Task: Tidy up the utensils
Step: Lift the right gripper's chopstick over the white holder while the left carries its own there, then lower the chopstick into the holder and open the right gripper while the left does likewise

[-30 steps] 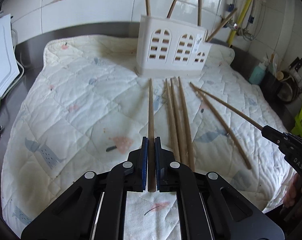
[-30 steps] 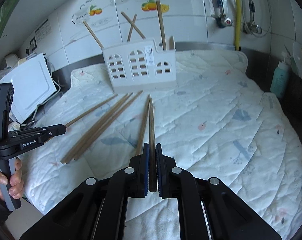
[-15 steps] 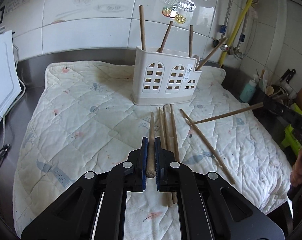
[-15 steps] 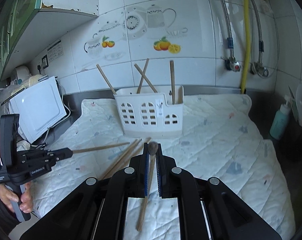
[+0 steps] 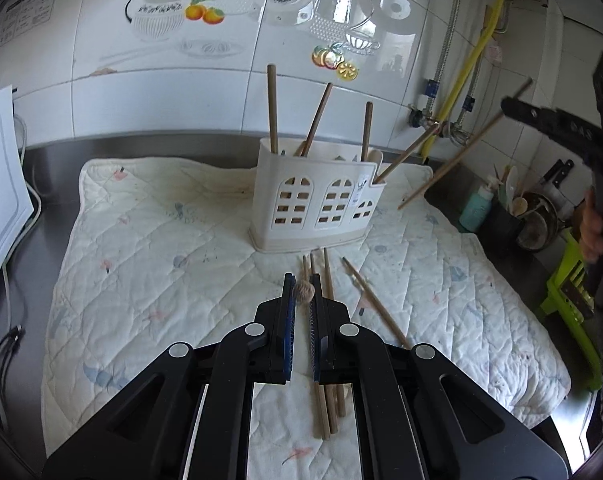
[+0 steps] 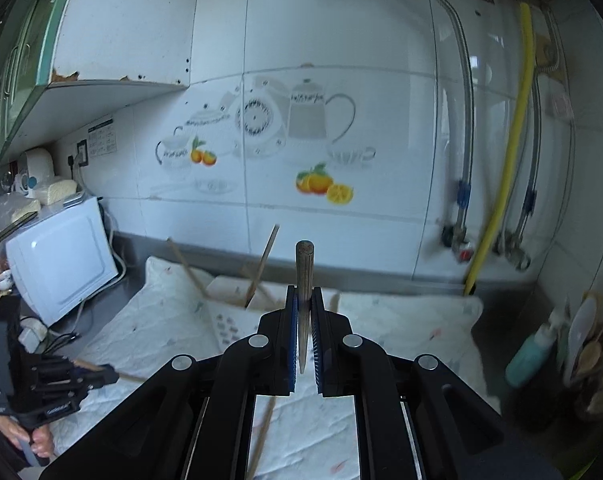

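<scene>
A white utensil holder [image 5: 313,200] stands on the quilted mat [image 5: 149,248] with several wooden chopsticks upright in it; it is blurred in the right wrist view [image 6: 237,312]. My left gripper [image 5: 303,292] is shut on a wooden chopstick [image 5: 303,291], seen end-on, in front of the holder. My right gripper [image 6: 304,300] is shut on another chopstick [image 6: 304,276], held upright above the mat; that stick also shows in the left wrist view [image 5: 461,152], lifted at the right of the holder. Several loose chopsticks [image 5: 329,360] lie on the mat below the left gripper.
A white appliance [image 6: 61,264] stands at the left. A teal bottle [image 5: 475,208] and a pot of utensils [image 5: 537,216] stand at the right edge. A tiled wall with pipes [image 6: 505,160] rises behind the mat.
Both grippers have lifted their chopsticks off the mat and tilted upward. The right gripper has risen high and swung its stick upright; the left stick now points at the camera.
</scene>
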Motion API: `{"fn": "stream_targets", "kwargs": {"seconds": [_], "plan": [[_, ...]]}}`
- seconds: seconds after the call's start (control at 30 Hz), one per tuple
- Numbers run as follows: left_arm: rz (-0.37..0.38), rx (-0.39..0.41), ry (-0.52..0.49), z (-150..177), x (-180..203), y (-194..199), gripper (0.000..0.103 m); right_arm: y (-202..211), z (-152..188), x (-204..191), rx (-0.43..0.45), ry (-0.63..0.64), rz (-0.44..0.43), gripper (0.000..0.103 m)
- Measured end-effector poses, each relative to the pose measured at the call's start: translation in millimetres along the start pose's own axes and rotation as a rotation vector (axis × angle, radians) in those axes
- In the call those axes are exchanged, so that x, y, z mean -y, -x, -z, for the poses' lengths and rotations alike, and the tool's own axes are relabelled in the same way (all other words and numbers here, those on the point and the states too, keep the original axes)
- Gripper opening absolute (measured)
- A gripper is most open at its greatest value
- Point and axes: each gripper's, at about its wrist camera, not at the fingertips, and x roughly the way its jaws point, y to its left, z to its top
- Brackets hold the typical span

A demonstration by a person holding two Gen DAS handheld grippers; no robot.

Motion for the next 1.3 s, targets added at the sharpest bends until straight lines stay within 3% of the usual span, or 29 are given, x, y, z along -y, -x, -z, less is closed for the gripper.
{"fn": "stream_targets", "kwargs": {"seconds": [0.23, 0.37, 0.6, 0.8, 1.03, 1.1, 1.3], "plan": [[0.011, 0.022, -0.030, -20, 7, 1, 0.005, -29, -32, 18, 0.021, -0.031, 0.009, 0.006], [0.012, 0.047, -0.043, -35, 10, 5, 0.005, -57, -35, 19, -0.021, -0.031, 0.010, 0.006], [0.009, 0.128, -0.085, -74, 21, 20, 0.005, -103, -14, 28, -0.115, -0.064, 0.011, 0.006], [0.011, 0.218, -0.106, -114, 33, 27, 0.005, -118, 3, 30, -0.157, -0.068, 0.004, 0.006], [-0.019, 0.341, -0.108, -164, 45, 20, 0.005, -98, 9, 34, -0.105, -0.059, 0.042, 0.015], [-0.023, 0.357, -0.104, -175, 46, 13, 0.005, -85, 11, 33, -0.077, -0.041, 0.048, 0.020], [-0.021, 0.389, -0.067, -202, 44, -3, 0.005, -45, 33, 25, -0.021, 0.031, 0.071, 0.022]]}}
